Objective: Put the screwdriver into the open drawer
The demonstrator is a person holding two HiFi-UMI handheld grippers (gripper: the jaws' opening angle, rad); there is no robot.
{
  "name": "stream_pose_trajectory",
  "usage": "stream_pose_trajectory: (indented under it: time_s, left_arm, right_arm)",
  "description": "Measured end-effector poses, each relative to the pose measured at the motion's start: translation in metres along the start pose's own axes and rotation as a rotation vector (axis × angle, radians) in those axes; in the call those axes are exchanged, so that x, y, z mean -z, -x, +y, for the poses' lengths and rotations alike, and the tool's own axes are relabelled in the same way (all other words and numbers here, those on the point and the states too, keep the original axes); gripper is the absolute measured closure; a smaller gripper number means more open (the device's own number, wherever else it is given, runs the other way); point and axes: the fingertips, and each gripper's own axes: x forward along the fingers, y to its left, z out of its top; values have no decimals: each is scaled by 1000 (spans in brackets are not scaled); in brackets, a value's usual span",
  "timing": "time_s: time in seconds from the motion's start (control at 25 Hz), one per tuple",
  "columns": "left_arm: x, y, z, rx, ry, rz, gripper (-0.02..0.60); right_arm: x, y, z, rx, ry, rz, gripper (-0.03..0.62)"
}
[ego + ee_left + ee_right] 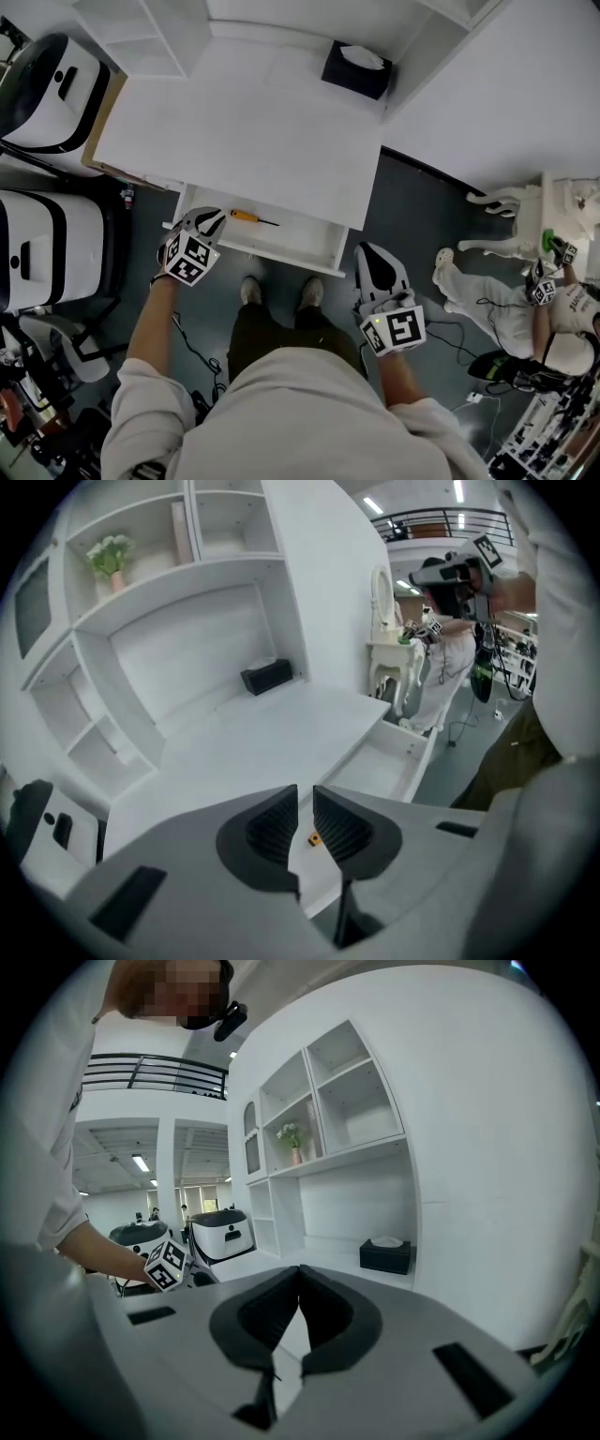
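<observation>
The screwdriver [246, 217], orange handle and thin dark shaft, lies inside the open white drawer [305, 236] under the desk top. My left gripper [210, 221] hovers at the drawer's left end, just left of the handle. Its jaws stand a narrow gap apart with nothing between them. In the left gripper view [306, 795] a bit of the orange handle [314, 838] shows through that gap, with the drawer [394, 761] beyond. My right gripper [369, 253] is off the drawer's right corner, above the floor. Its tips meet in the right gripper view [299, 1271] and it holds nothing.
A black tissue box [356, 70] sits at the back right of the white desk [244, 122], below wall shelves [141, 546]. Two white machines [47, 94] stand left of the desk. At the right are an ornate white table [562, 202] and another person [553, 319].
</observation>
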Motion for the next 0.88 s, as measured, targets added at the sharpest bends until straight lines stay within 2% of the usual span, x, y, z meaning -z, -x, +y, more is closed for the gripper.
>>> stream_pose_trajectory:
  time_s: [0.48, 0.88]
  left_arm:
    - [-60, 91, -5, -134, 208, -225, 545]
    - [-84, 162, -19, -251, 336, -388, 575]
  right_arm:
    - [-23, -3, 30, -114, 30, -47, 589]
    - [-32, -3, 53, -190, 48, -72, 589]
